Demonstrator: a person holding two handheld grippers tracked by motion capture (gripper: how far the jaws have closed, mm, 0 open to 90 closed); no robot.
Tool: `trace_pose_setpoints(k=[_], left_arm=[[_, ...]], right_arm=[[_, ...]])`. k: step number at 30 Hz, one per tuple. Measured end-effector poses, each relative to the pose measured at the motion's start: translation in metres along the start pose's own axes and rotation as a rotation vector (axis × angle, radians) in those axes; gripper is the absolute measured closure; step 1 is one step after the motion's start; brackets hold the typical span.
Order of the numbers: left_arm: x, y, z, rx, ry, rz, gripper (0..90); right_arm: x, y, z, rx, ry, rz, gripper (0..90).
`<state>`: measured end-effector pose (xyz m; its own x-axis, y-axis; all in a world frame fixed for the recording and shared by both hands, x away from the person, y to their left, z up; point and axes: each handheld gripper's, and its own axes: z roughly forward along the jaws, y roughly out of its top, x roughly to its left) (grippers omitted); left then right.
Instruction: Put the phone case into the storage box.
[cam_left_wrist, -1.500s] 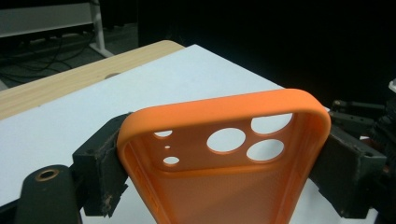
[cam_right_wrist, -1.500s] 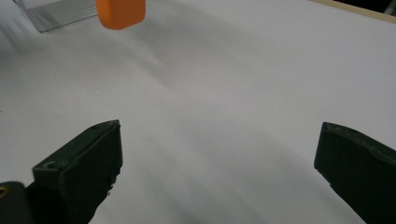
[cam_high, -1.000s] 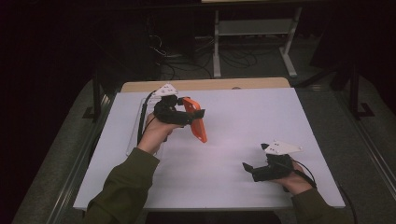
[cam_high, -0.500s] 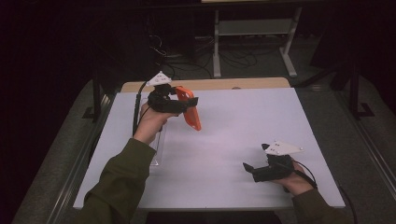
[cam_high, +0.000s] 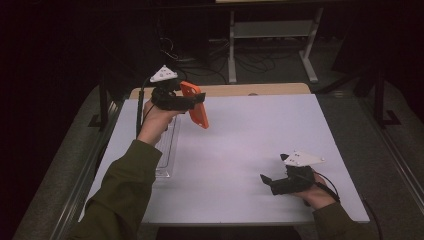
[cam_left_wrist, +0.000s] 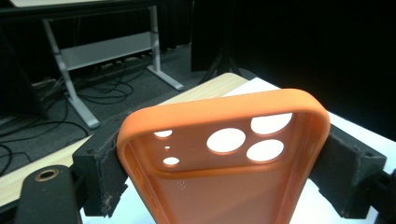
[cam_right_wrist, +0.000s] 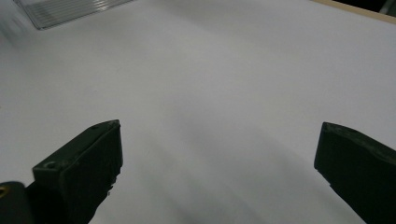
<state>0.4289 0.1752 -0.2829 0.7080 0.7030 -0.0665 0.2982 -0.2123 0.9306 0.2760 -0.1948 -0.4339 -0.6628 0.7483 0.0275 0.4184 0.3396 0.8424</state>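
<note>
An orange phone case (cam_high: 196, 104) hangs in the air over the far left of the white table (cam_high: 240, 150), tilted with its lower end toward the middle. My left gripper (cam_high: 192, 101) is shut on it. In the left gripper view the case (cam_left_wrist: 224, 158) shows its inside and camera cut-outs, pinched across its width between the two black pads (cam_left_wrist: 100, 172). My right gripper (cam_high: 264, 179) rests low near the front right of the table, jaws wide apart with nothing between them (cam_right_wrist: 215, 172).
A clear plastic tray (cam_high: 167, 147) lies flat on the left part of the table, under my left forearm; its corner (cam_right_wrist: 70, 9) appears in the right gripper view. A wooden strip (cam_high: 250, 90) edges the far side. Metal table legs and cables stand beyond.
My left hand has lifted the orange case up and away toward the far left of the table. The right hand has stayed where it was.
</note>
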Motion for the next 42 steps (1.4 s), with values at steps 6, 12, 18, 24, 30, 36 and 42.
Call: trace_pose_setpoints(k=[6, 12, 18, 24, 30, 36, 42], left_arm=[[0.008, 0.006, -0.004, 0.0, 0.038, 0.007, 15.5], [0.017, 0.009, -0.006, 0.001, 0.084, 0.013, 15.5], [0.026, 0.009, -0.01, -0.006, 0.134, 0.007, 15.5], [0.035, 0.008, -0.013, 0.0, 0.188, 0.006, 15.5], [0.047, 0.006, -0.017, -0.004, 0.243, -0.002, 15.5], [0.057, 0.003, -0.019, 0.005, 0.291, -0.012, 15.4], [0.065, -0.001, -0.019, 0.013, 0.338, -0.028, 15.4]], right_arm=[[0.0, 0.0, 0.0, 0.008, 0.001, -0.006, 0.3], [0.001, 0.0, -0.001, 0.008, 0.004, -0.004, 0.3], [0.001, 0.0, -0.001, 0.004, 0.003, -0.004, 0.3], [0.001, 0.0, -0.001, 0.005, 0.002, -0.004, 0.3], [0.001, 0.0, -0.001, 0.007, 0.0, -0.009, 0.3], [0.001, 0.0, -0.001, 0.007, 0.0, -0.008, 0.3], [0.001, 0.0, -0.001, 0.009, 0.001, -0.005, 0.3]])
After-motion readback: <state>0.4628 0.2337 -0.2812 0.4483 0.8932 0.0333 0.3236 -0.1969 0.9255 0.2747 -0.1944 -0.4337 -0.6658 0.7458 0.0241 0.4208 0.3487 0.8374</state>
